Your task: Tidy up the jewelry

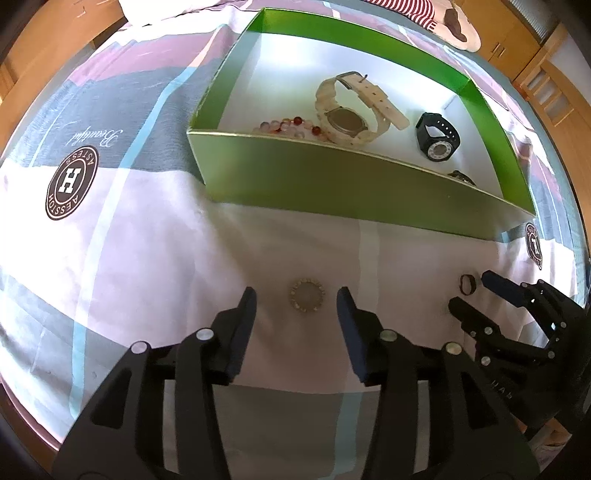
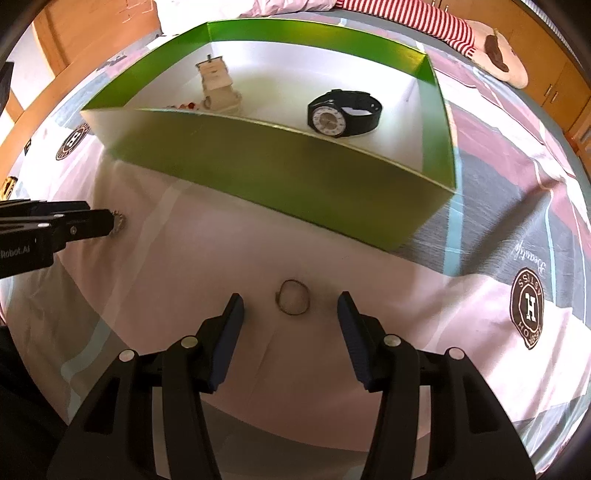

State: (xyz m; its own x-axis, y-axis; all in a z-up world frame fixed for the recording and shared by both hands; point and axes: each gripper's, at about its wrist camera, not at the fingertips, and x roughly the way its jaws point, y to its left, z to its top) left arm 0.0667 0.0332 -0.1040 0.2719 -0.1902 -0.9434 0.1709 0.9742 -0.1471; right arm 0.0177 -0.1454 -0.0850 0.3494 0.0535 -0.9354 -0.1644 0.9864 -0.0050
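Note:
A green box (image 1: 332,184) with a white inside holds a cream watch (image 1: 351,110), a bead bracelet (image 1: 288,125) and a black watch (image 1: 437,136). My left gripper (image 1: 297,302) is open, its fingers on either side of a small sparkly ring-shaped bracelet (image 1: 307,295) lying on the bedsheet. My right gripper (image 2: 291,306) is open around a thin dark ring (image 2: 293,301) on the sheet. The right gripper also shows in the left wrist view (image 1: 469,291), beside the ring (image 1: 466,284). The box (image 2: 288,177) and black watch (image 2: 343,114) show in the right wrist view too.
The bedsheet (image 1: 129,240) has grey, pink and white blocks with round brown logos. A striped plush toy (image 2: 443,26) lies beyond the box. Wooden furniture (image 1: 535,55) stands around the bed. A small dark item (image 1: 461,176) sits in the box's near right corner.

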